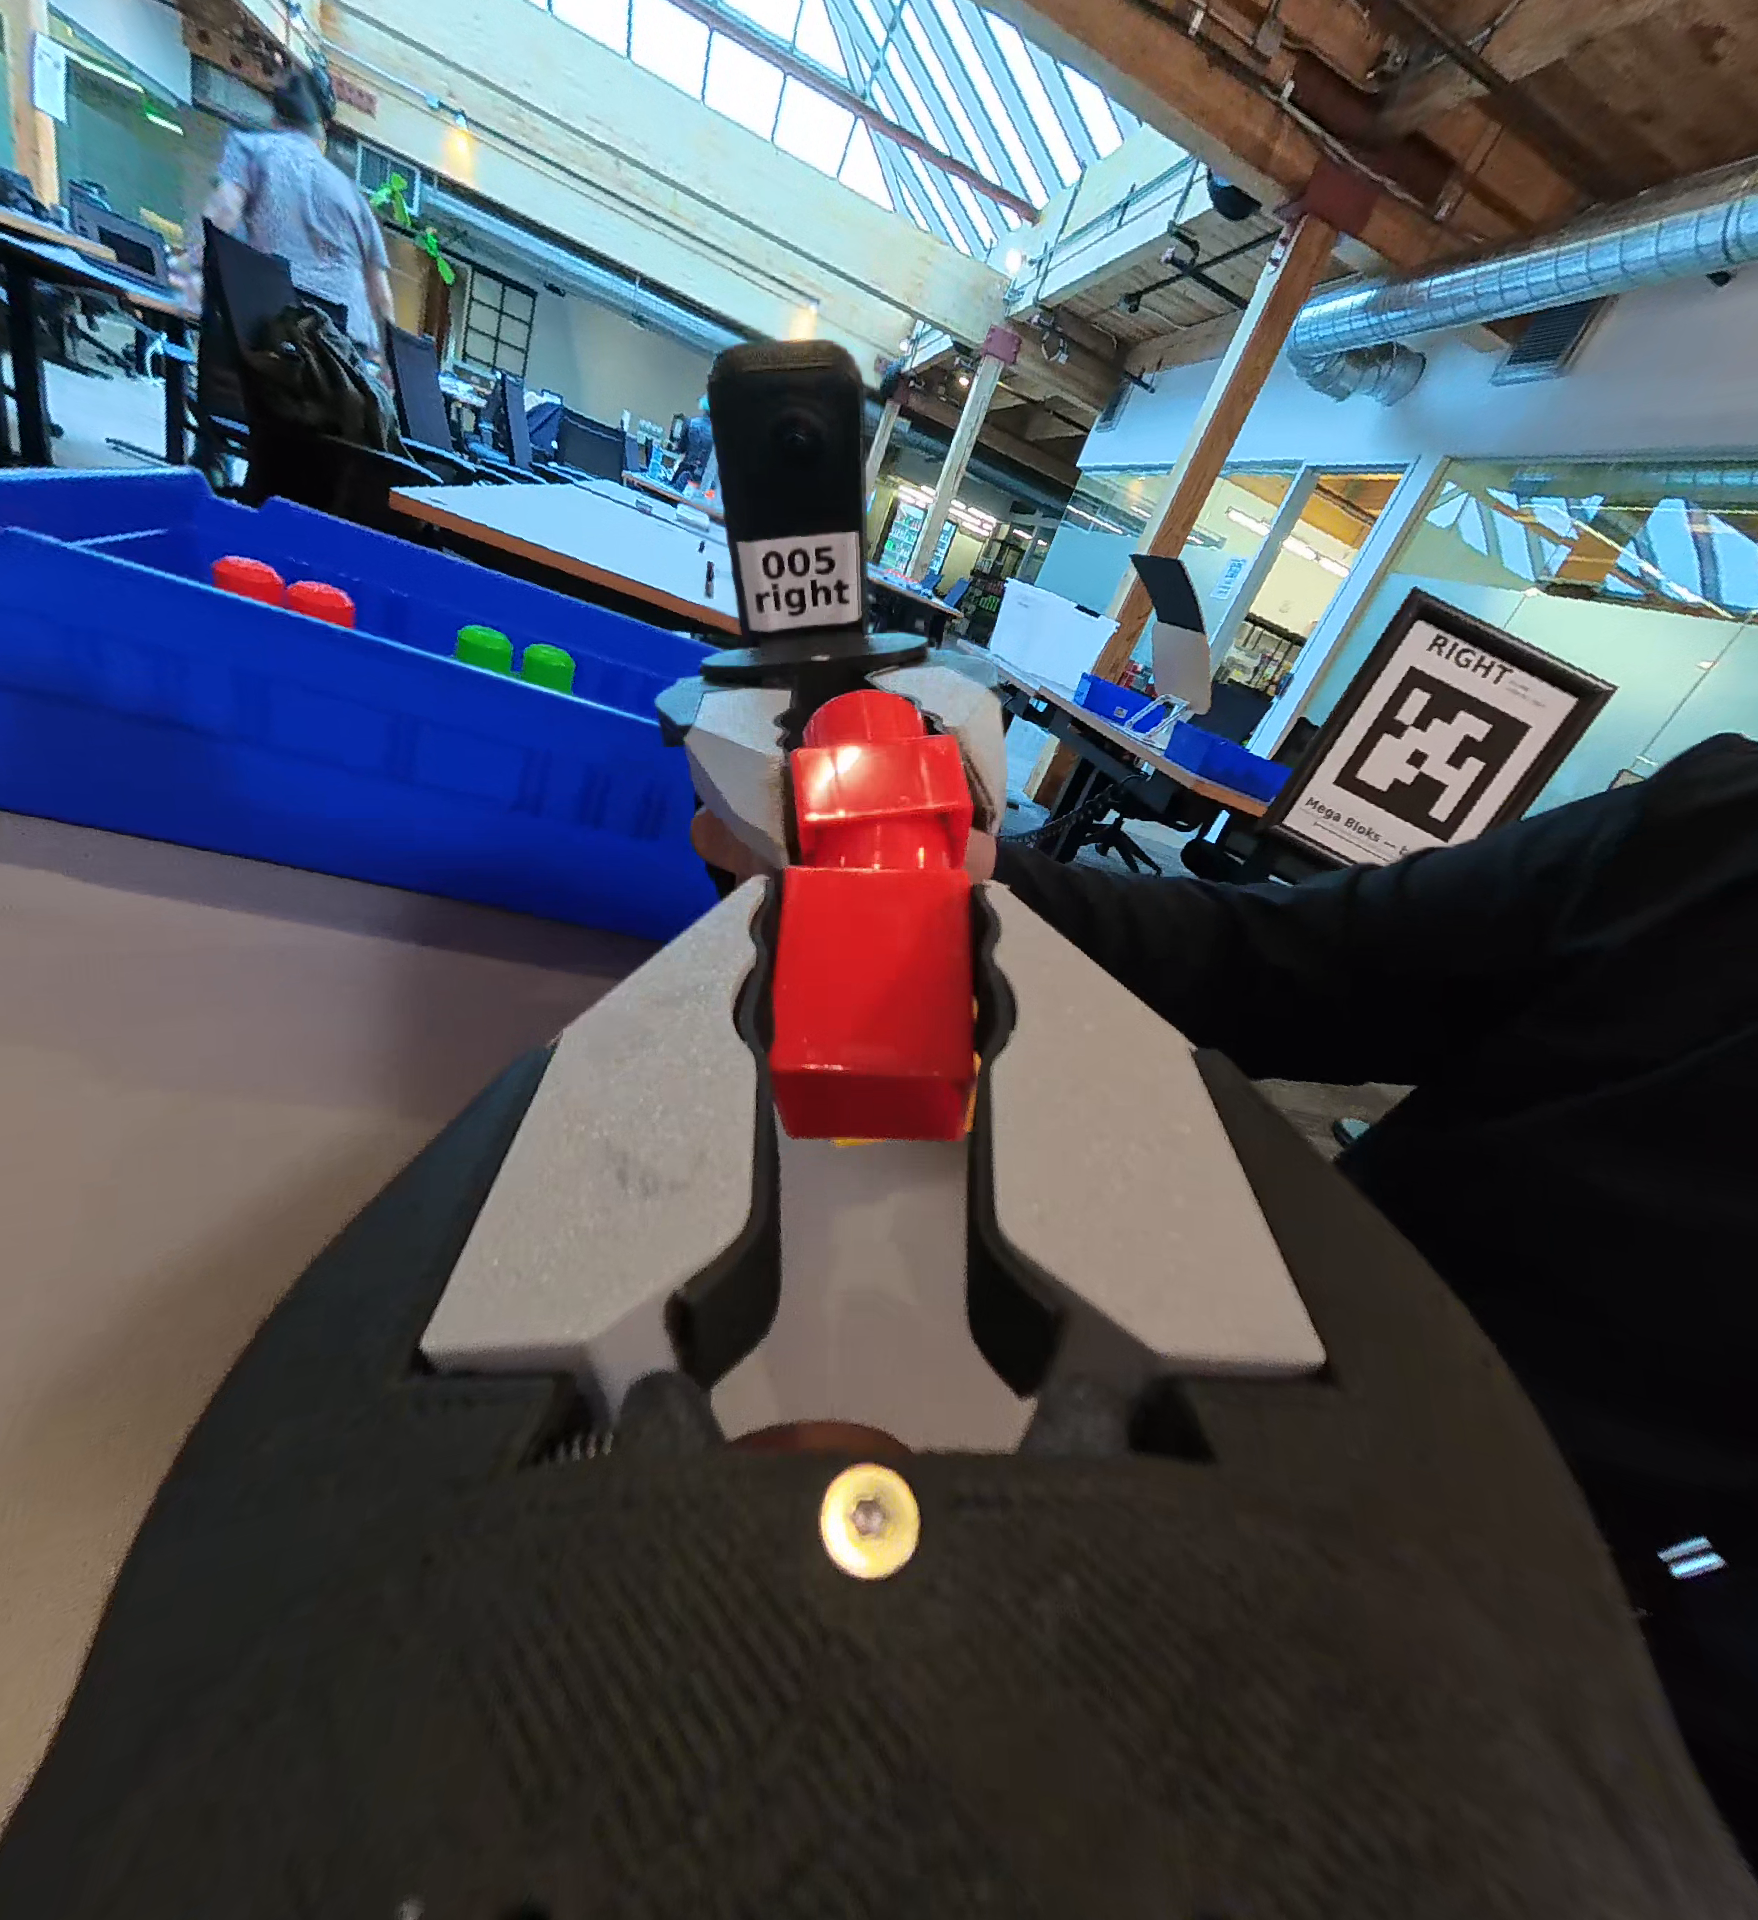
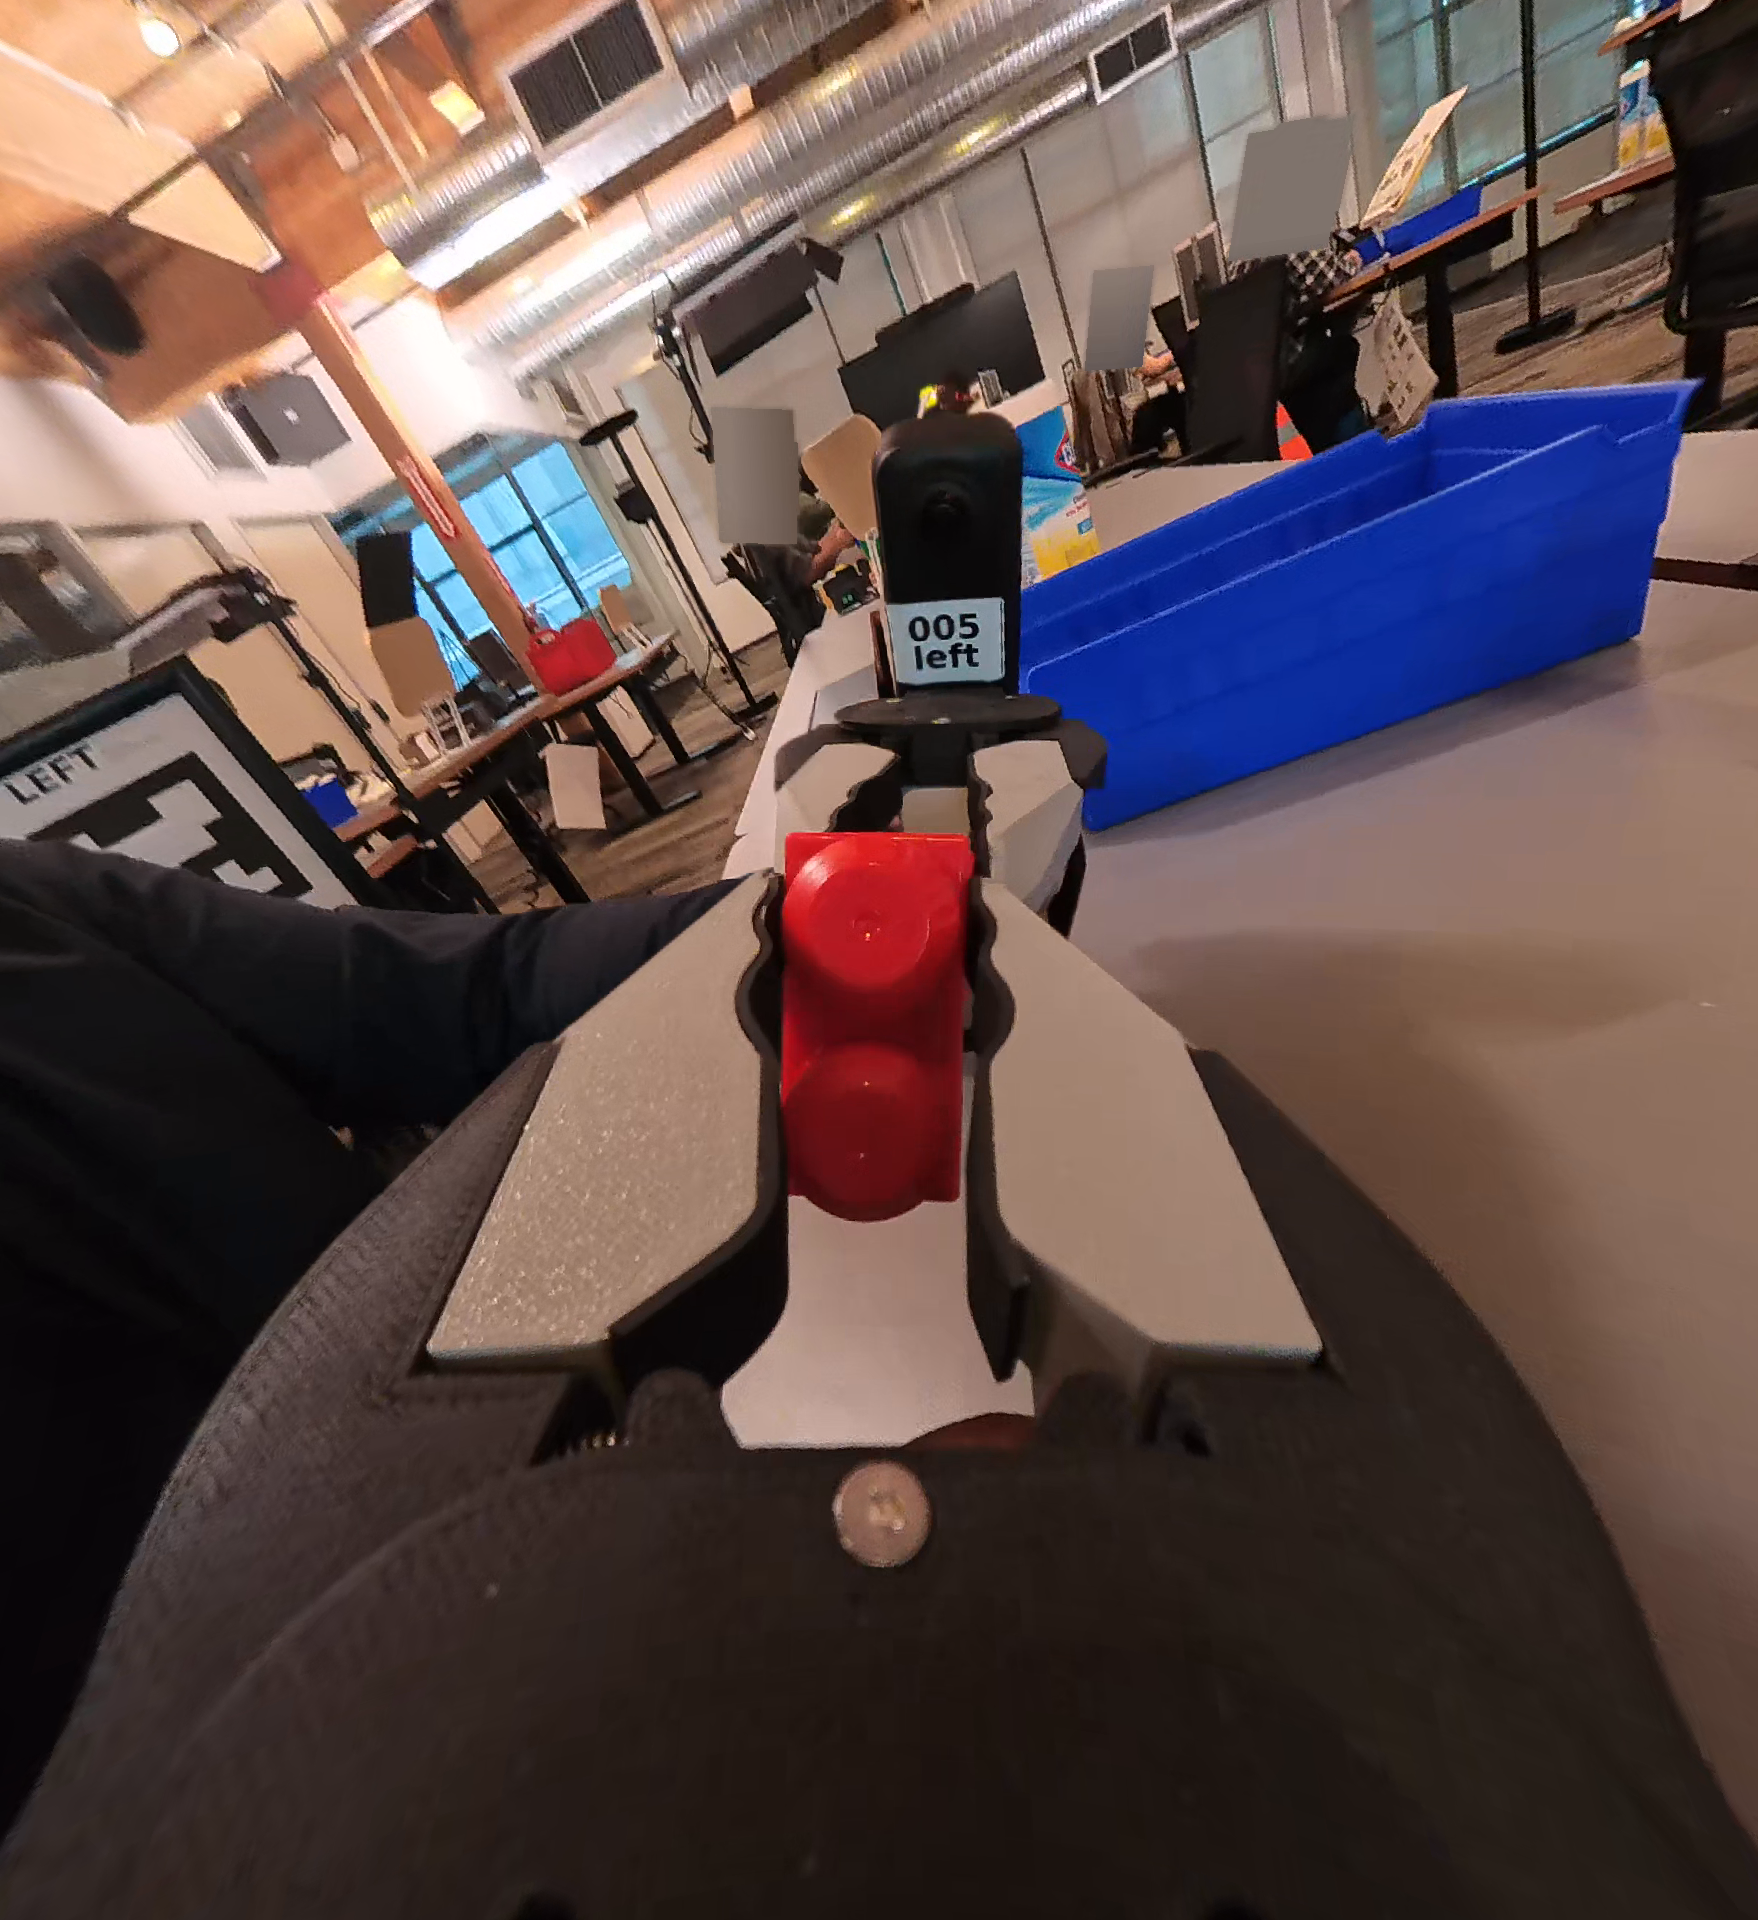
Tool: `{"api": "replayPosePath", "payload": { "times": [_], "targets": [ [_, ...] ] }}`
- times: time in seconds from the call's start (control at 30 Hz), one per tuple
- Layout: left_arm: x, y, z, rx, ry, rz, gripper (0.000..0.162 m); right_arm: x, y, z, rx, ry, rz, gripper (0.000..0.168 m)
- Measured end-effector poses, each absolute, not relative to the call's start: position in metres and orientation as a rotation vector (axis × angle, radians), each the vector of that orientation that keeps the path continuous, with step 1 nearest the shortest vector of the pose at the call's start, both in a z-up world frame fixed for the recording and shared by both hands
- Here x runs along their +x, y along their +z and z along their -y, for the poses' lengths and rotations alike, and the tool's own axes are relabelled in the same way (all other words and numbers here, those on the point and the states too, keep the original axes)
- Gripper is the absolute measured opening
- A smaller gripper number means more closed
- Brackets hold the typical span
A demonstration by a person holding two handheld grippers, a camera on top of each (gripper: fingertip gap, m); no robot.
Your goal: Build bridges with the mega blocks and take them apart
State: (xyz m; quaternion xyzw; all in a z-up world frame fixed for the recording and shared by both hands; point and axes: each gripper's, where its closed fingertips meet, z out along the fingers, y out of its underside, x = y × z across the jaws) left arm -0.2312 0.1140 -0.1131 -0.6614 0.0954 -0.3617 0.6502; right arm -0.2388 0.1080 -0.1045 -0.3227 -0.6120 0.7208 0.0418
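Note:
In the left wrist view my left gripper (image 1: pixel 875 904) is shut on a red block (image 1: pixel 870 1018), with a sliver of yellow showing under the block. Just beyond, my right gripper (image 1: pixel 854 748) faces it, shut on a second red block (image 1: pixel 880 790). The two red blocks meet end to end above the table; I cannot tell whether they are pressed together. In the right wrist view my right gripper (image 2: pixel 875 883) is shut on a red two-stud block (image 2: pixel 870 1029), studs toward the camera. The left gripper (image 2: pixel 932 800) sits right behind it, its block hidden.
A blue bin (image 1: pixel 283 748) stands on the grey table (image 1: pixel 179 1039) to the left, holding a red block (image 1: pixel 277 587) and a green block (image 1: pixel 511 655). It also shows in the right wrist view (image 2: pixel 1374 623). A dark sleeve (image 1: pixel 1374 935) and a framed marker sign (image 1: pixel 1426 748) are at the right. Left and right tips are no more than a few centimetres apart.

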Motion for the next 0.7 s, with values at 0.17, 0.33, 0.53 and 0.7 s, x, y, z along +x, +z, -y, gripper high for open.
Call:
{"api": "replayPosePath", "payload": {
  "times": [0.17,0.33,0.53,0.7],
  "targets": [
    [-0.233,-0.118,-0.119,-1.519,-0.765,-0.208,0.034,-0.242,-0.11,-0.11,-0.995,2.206,1.845,0.031],
    [-0.231,-0.113,-0.12,-1.46,-0.861,-0.166,0.034,-0.24,-0.105,-0.112,-0.889,2.188,1.796,0.031],
    [-0.218,-0.102,-0.117,-1.381,-0.973,-0.163,0.033,-0.226,-0.094,-0.109,-0.74,2.228,1.751,0.032],
    [-0.22,-0.092,-0.114,-1.322,-0.984,-0.137,0.033,-0.225,-0.09,-0.104,-0.712,2.139,1.726,0.032]
  ]
}}
